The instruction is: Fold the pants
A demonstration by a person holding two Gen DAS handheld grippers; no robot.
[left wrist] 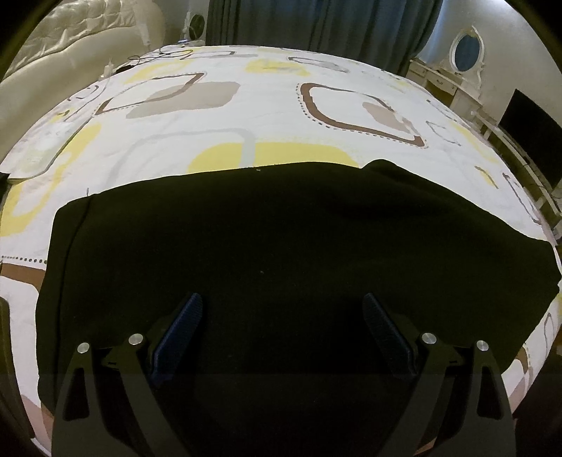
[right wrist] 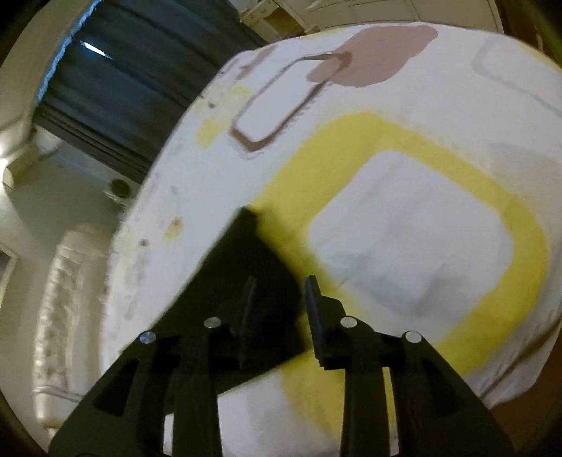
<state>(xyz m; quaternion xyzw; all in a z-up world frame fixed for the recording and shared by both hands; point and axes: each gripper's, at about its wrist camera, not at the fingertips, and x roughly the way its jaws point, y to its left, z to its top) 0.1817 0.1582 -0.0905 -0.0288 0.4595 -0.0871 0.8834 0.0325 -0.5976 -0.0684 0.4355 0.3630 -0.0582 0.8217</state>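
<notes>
Black pants [left wrist: 281, 239] lie spread flat across the near part of the bed [left wrist: 217, 116], which has a white, yellow and brown patterned sheet. My left gripper [left wrist: 282, 306] is open and empty, its fingers hovering just over the near part of the pants. In the right wrist view, a corner of the black pants [right wrist: 242, 281] lies on the sheet [right wrist: 404, 228]. My right gripper [right wrist: 281, 284] is open, with the left finger over the black corner and the right finger [right wrist: 312, 298] over the yellow print. That view is tilted and blurred.
A padded cream headboard [left wrist: 70, 45] stands at the far left. Dark curtains [left wrist: 316, 21] hang behind the bed. A white dresser with an oval mirror [left wrist: 467, 52] and a dark screen [left wrist: 530, 137] stand at the right. Cables [left wrist: 165, 52] lie on the far bed corner.
</notes>
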